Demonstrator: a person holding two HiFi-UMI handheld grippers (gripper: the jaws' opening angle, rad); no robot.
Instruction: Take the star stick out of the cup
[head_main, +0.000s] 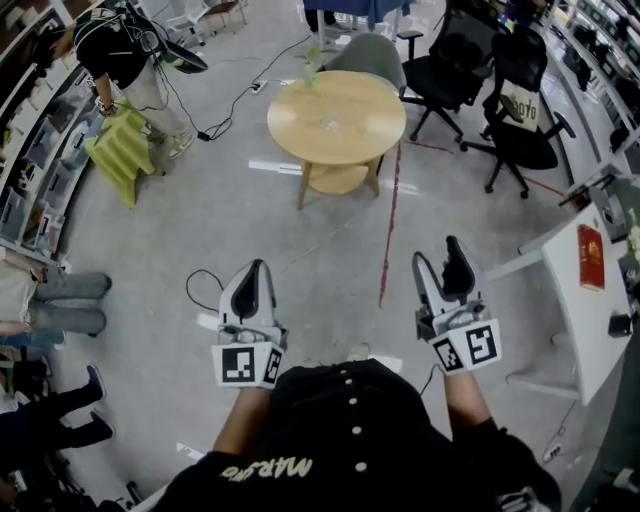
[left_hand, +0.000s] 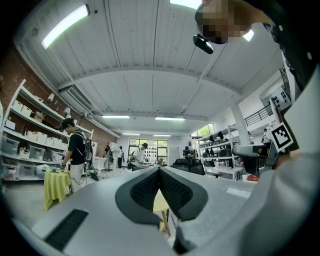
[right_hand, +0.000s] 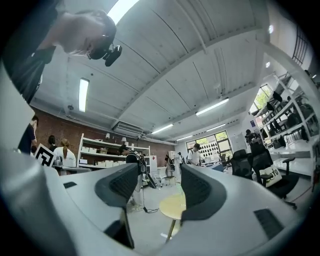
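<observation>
A round wooden table stands a few steps ahead on the grey floor. At its far left edge sits a small greenish object, too small to tell whether it is the cup with the star stick. Both grippers are held low in front of the person's body, far from the table. My left gripper is shut, its pads meeting at the tips with nothing in them. My right gripper is open, and only the floor and the table show between its fingers.
Black office chairs and a grey chair stand behind and right of the table. A white desk with a red book is at the right. A person stands by a yellow-green covered stand at the left. Cables and a red line cross the floor.
</observation>
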